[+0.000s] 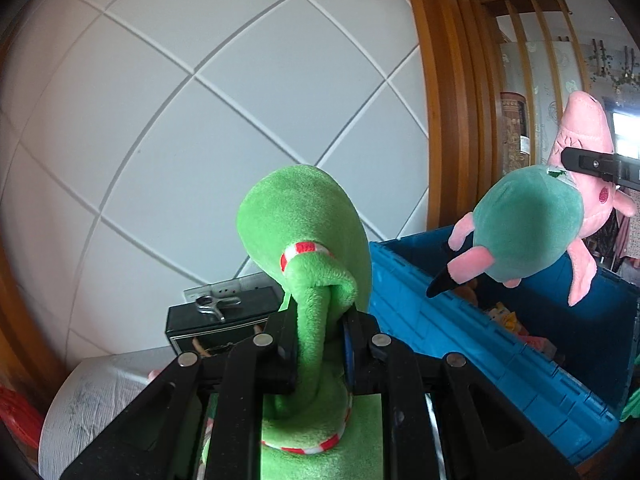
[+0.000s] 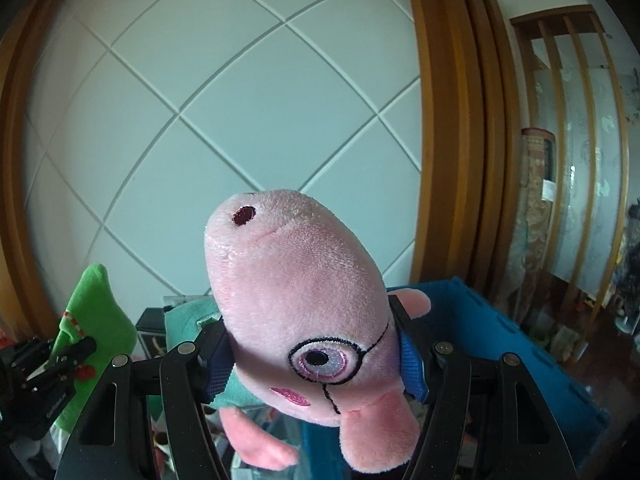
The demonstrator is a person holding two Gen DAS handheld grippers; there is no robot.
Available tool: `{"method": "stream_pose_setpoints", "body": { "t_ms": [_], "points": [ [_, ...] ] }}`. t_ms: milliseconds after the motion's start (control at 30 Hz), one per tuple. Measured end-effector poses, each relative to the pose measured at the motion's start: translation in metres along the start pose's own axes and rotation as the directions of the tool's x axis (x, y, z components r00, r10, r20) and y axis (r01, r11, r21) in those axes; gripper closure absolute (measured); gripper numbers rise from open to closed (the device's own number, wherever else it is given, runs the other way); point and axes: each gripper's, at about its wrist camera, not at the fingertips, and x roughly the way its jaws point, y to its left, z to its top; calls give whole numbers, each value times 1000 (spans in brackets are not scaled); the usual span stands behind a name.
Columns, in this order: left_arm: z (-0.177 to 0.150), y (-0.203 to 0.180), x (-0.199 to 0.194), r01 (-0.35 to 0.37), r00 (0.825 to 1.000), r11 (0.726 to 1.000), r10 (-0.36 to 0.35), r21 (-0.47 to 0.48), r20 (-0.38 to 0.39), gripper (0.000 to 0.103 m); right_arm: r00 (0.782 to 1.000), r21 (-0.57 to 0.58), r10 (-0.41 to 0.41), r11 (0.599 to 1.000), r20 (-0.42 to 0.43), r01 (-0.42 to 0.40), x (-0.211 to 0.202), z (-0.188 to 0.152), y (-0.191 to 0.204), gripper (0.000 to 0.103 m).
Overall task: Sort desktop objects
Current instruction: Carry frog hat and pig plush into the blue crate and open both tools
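My left gripper (image 1: 322, 344) is shut on a narrow fold of a bright green plush toy (image 1: 304, 216) with red-and-white striped trim, held up in the air. In the right wrist view the same green plush (image 2: 96, 312) and the left gripper (image 2: 52, 364) show at the left. My right gripper (image 2: 316, 356) is shut on the head of a pink pig plush (image 2: 296, 280) with glasses and a teal body. In the left wrist view the pig plush (image 1: 528, 220) hangs above the blue crate (image 1: 460, 328), with one of the right gripper's fingers (image 1: 592, 166) across its neck.
The blue crate (image 2: 500, 340) holds several small toys. A black box (image 1: 224, 320) with a metal piece on top stands by the white panelled wall (image 1: 200, 100). A wooden frame (image 1: 448, 100) rises at the right. White cloth (image 1: 92, 396) covers the surface below.
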Motion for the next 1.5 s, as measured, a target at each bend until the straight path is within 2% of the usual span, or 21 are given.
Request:
{"method": "stream_pose_setpoints", "body": {
  "t_ms": [200,400,567,700,833,1000,1067,1100,1233,1333,1500],
  "points": [
    [43,-94,32,72,997,997,-72,10,13,87,1000,15,-22,1000,-2,22,12,10,-77,36],
    [82,-181,93,150,988,989,-150,-19,-34,87,998,-12,-56,998,-18,56,41,19,-156,35],
    [83,-243,170,154,976,988,-151,4,-159,87,993,-9,-75,997,-91,74,102,5,-215,35],
    [62,-275,223,121,949,992,-111,18,-295,87,978,-5,-76,997,-196,76,160,-23,-239,35],
    [42,-288,263,85,918,996,-63,38,-391,87,958,-18,-75,997,-275,72,206,-47,-246,35],
    [33,-294,291,38,897,998,-12,50,-442,86,951,-102,-105,992,-291,78,245,-59,-237,35],
    [33,-291,294,20,891,998,10,60,-454,80,952,-126,-104,990,-287,70,256,-62,-235,35],
    [32,-290,295,11,888,998,19,62,-460,71,953,-128,-102,989,-284,68,260,-64,-235,35],
    [29,-286,295,-28,890,997,58,74,-453,43,955,-117,-76,992,-287,44,278,-75,-238,25],
    [30,-285,292,-37,890,997,66,73,-451,41,950,-139,-85,989,-300,44,286,-83,-234,21],
    [33,-277,286,-27,891,998,49,56,-452,41,949,-124,-96,990,-301,61,285,-79,-240,2]
  ]
}}
